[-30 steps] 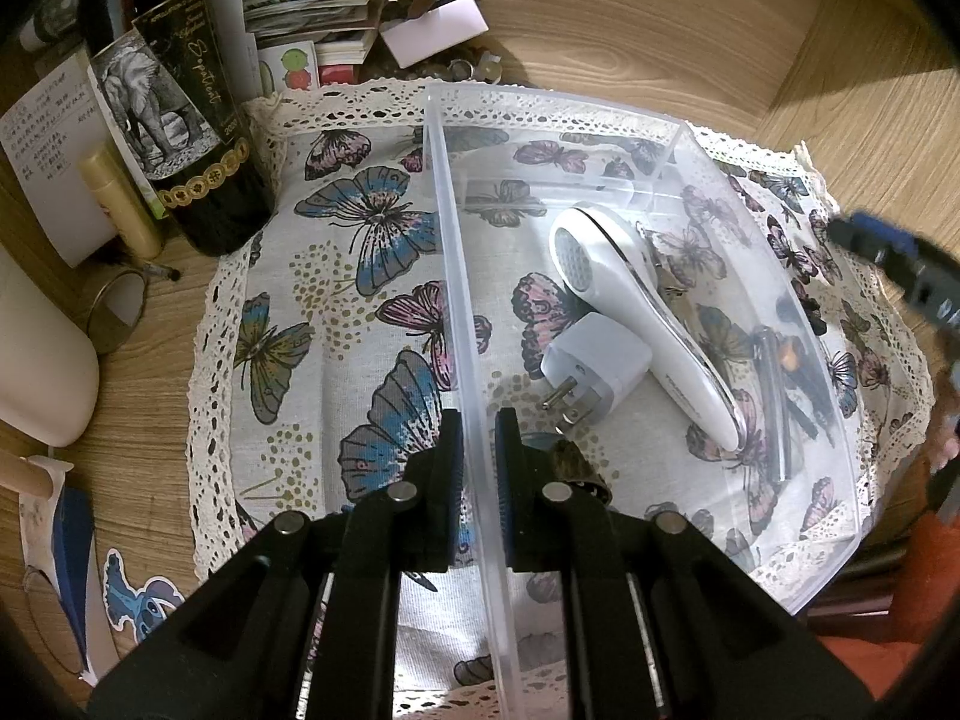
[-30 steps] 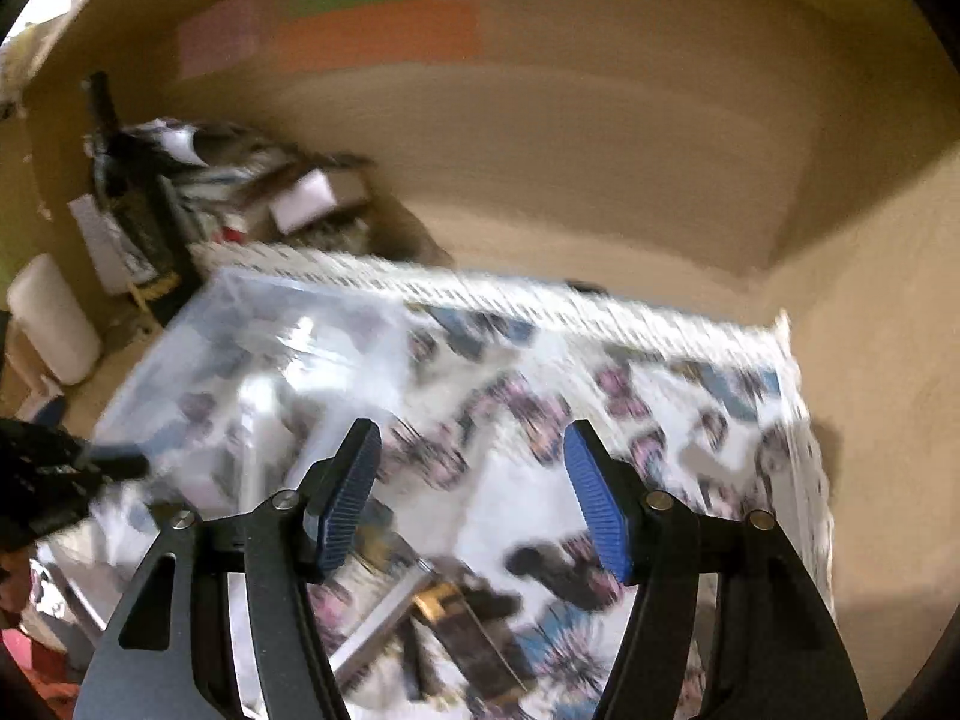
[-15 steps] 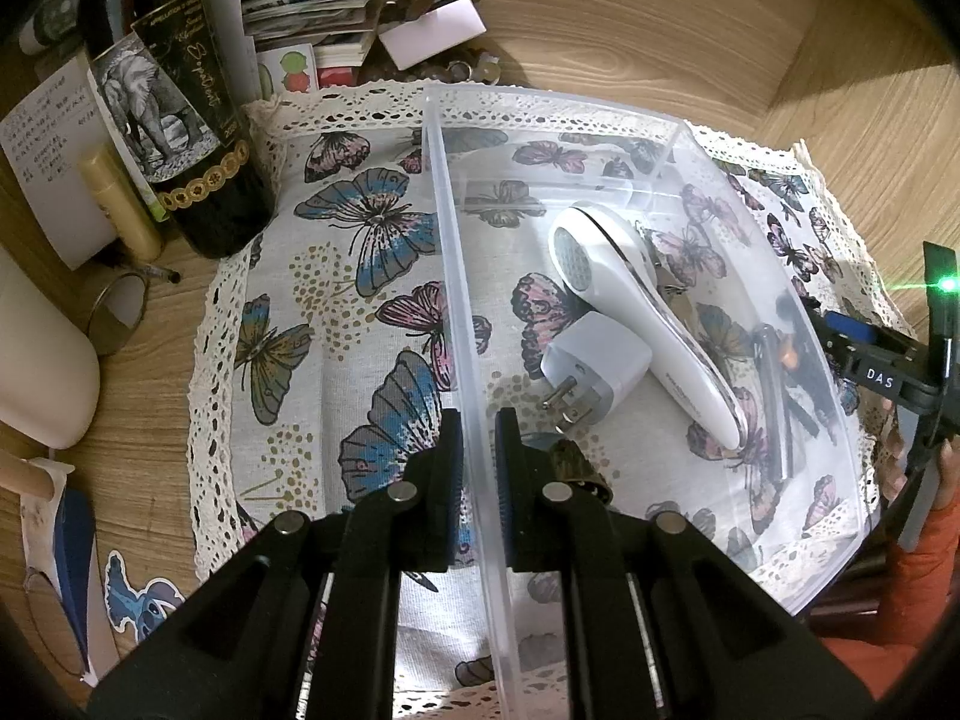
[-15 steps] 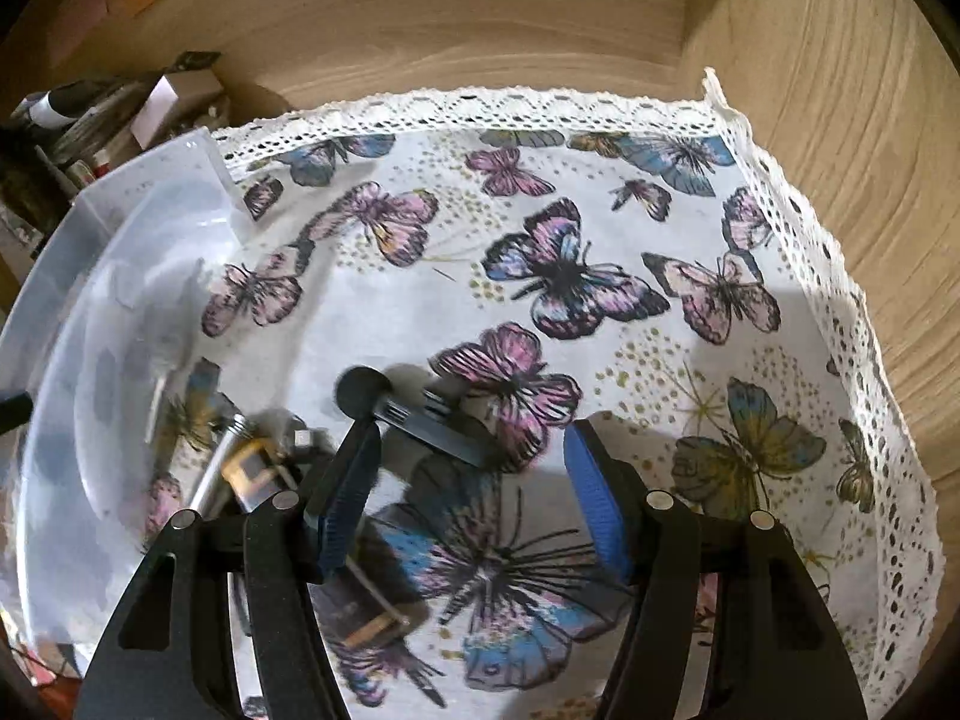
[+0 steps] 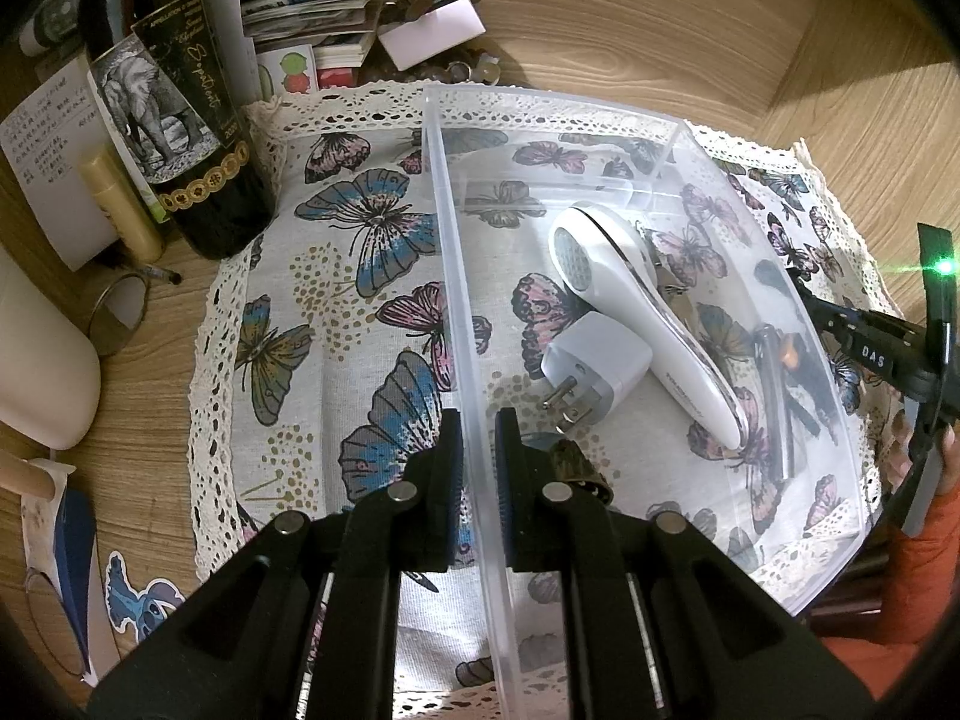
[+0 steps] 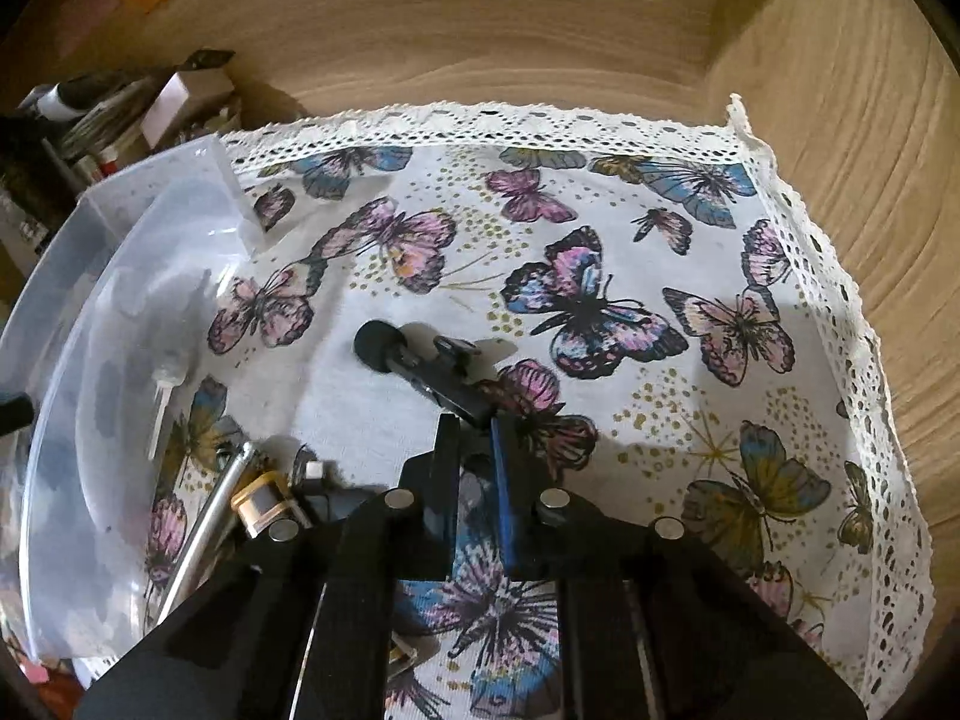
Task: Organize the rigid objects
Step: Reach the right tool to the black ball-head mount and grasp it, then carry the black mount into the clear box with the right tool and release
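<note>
My left gripper (image 5: 478, 450) is shut on the near wall of a clear plastic bin (image 5: 462, 300) that stands on the butterfly cloth (image 5: 336, 276). Inside the bin lie a white handheld device (image 5: 636, 306), a white plug adapter (image 5: 591, 363) and a dark round piece (image 5: 570, 459). My right gripper (image 6: 476, 441) is shut on a black tool with a round knob (image 6: 420, 366) that lies on the cloth just right of the bin (image 6: 90, 312). A metal rod (image 6: 210, 516) and a small gold-rimmed part (image 6: 264, 501) lie beside the bin's wall.
A dark wine bottle (image 5: 174, 114), a yellow tube (image 5: 123, 210), papers and small boxes (image 5: 336, 18) crowd the far left. A white cylinder (image 5: 36, 360) lies at the left edge. Wooden walls (image 6: 840, 120) close the back and right side.
My right gripper swung down to the cloth and shut on the black tool; it was open before. My left gripper has held the bin wall without moving.
</note>
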Motion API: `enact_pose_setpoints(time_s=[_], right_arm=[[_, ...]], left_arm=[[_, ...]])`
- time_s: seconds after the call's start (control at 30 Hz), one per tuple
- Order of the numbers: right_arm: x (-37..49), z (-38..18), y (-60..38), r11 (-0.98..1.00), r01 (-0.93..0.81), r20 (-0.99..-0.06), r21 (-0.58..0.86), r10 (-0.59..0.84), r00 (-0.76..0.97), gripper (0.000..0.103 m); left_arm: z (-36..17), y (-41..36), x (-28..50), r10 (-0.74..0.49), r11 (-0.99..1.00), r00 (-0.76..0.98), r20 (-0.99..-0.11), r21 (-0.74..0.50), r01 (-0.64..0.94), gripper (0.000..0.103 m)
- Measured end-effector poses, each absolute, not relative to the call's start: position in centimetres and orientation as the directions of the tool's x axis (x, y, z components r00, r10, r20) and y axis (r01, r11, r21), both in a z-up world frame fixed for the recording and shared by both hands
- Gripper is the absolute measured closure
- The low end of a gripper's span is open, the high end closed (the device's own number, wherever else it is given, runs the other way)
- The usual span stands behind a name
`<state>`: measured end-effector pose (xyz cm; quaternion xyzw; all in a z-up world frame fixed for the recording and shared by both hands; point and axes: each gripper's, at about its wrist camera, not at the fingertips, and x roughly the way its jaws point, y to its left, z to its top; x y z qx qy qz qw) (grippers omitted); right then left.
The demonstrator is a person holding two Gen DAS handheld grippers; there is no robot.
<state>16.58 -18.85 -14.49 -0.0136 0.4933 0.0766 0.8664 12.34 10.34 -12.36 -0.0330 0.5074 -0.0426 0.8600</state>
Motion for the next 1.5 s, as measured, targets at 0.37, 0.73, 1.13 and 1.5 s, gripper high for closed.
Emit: enact_pose_setpoints(time_s=[0.37, 0.73, 1.13, 1.5], right_arm=[[17.9, -14.0, -17.5, 0.98, -0.199, -0.851, -0.025, 0.083, 0.518, 0.059], [19.0, -14.2, -16.5, 0.971, -0.237, -0.85, 0.005, 0.129, 0.51, 0.081], [17.5, -8.1, -13.6, 0.954, -0.3, -0.744, 0.012, 0.209, 0.635, 0.081], [16.4, -5.0, -8.7, 0.909, -0.416, -0.679, 0.032, 0.325, 0.658, 0.081]], left_arm=[[-12.3, 10.4, 12.4, -0.109, 0.994, 0.482, -0.869, -0.104, 0.037, 0.093], [-12.4, 10.4, 12.4, -0.109, 0.994, 0.482, -0.869, -0.104, 0.037, 0.093], [-12.4, 10.4, 12.4, -0.109, 0.994, 0.483, -0.869, -0.104, 0.038, 0.093], [-12.4, 10.5, 12.4, -0.109, 0.994, 0.484, -0.868, -0.104, 0.038, 0.093]])
